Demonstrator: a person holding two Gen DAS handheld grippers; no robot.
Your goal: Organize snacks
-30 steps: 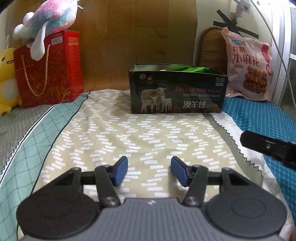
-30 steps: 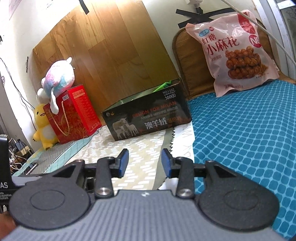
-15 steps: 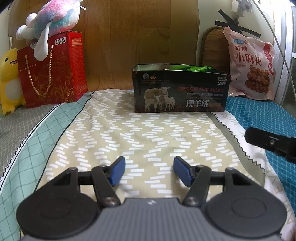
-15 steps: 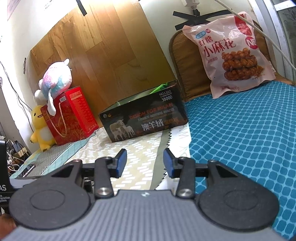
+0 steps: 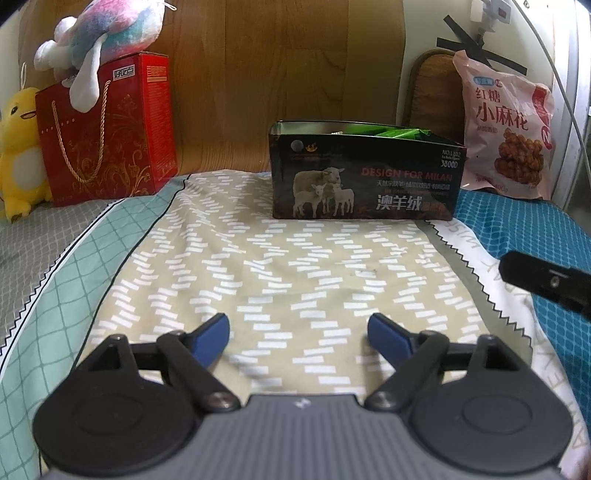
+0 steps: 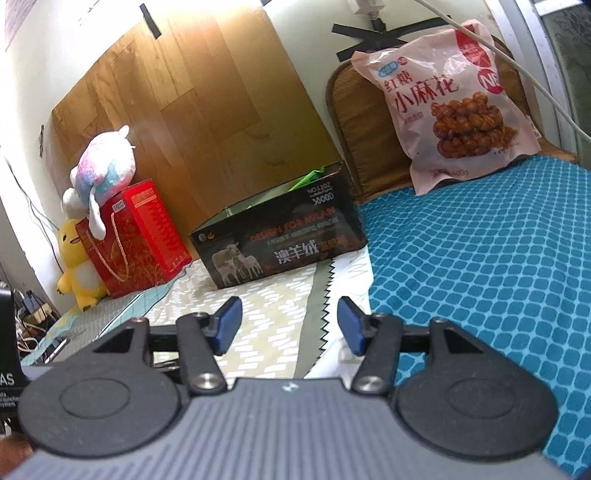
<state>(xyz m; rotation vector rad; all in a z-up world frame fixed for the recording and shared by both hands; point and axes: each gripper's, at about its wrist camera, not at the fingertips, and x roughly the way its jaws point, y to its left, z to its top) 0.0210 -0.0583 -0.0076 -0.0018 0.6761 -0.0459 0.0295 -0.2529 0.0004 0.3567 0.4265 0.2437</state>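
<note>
A dark box with sheep printed on it [image 5: 365,177] stands open on the bed, with green snack packets [image 5: 384,131] showing above its rim. It also shows in the right wrist view [image 6: 280,243]. A pink bag of fried dough twists [image 5: 506,129] leans against the headboard at the right, seen too in the right wrist view [image 6: 450,99]. My left gripper [image 5: 297,336] is open and empty, low over the patterned sheet, well short of the box. My right gripper [image 6: 288,325] is open and empty; part of it shows at the right edge of the left wrist view [image 5: 546,280].
A red gift bag [image 5: 107,133] with a pastel plush toy [image 5: 103,33] on it stands at the back left, next to a yellow duck plush [image 5: 18,147]. A wooden board [image 5: 277,74] backs the bed. A blue patterned cover [image 6: 480,277] lies at the right.
Both grippers have opened wider. The left gripper has drawn back slightly, and the right view has shifted a little toward the pink bag.
</note>
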